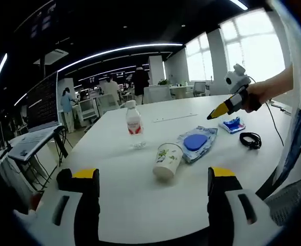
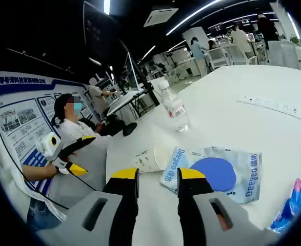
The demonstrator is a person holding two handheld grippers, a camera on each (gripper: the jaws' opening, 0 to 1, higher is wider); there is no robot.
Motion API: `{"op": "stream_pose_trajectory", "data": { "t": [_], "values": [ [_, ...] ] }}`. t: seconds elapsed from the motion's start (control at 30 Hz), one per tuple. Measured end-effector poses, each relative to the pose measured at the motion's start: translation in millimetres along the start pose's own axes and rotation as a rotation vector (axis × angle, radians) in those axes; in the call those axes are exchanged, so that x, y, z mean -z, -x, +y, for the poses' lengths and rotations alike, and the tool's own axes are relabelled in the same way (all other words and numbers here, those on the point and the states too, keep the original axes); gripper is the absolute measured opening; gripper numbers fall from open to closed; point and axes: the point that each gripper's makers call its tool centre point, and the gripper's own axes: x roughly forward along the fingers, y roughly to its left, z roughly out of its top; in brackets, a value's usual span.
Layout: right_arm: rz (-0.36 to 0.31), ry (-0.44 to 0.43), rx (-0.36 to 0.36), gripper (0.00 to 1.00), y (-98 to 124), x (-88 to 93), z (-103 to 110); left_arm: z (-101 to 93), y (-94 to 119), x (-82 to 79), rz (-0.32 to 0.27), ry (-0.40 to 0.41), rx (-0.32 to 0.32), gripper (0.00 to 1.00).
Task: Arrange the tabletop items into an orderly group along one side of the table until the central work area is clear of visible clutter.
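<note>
On the white table a paper cup with a green print lies on its side. Beside it lies a blue-and-white packet with a blue disc on it. A water bottle stands upright behind them. My left gripper is open wide and empty, short of the cup. My right gripper hovers above a small blue packet. In the right gripper view my right gripper has its jaws a little apart and empty, just before the cup and the packet.
A black coiled cable lies at the right, near the table's edge. A thin white strip lies further back. The left gripper shows beyond the table's edge, in front of a seated person. Desks and people fill the room behind.
</note>
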Motion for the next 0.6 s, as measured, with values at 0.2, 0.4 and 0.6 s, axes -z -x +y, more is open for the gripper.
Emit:
{"op": "stream_pose_trajectory", "data": {
  "t": [0.2,0.4,0.6],
  "values": [
    [0.089,0.034,-0.049,0.27,-34,-3.0,5,-2.4,-1,5.4,0.030,-0.032,0.005,0.85],
    [0.189,0.075,-0.106,0.28,-62,6.1,13,0.0,0,4.0,0.028,-0.049,-0.008,0.83],
    [0.250,0.114,-0.163,0.27,-82,13.0,19,0.6,-2,16.4,0.086,-0.113,-0.011,0.75]
  ]
}}
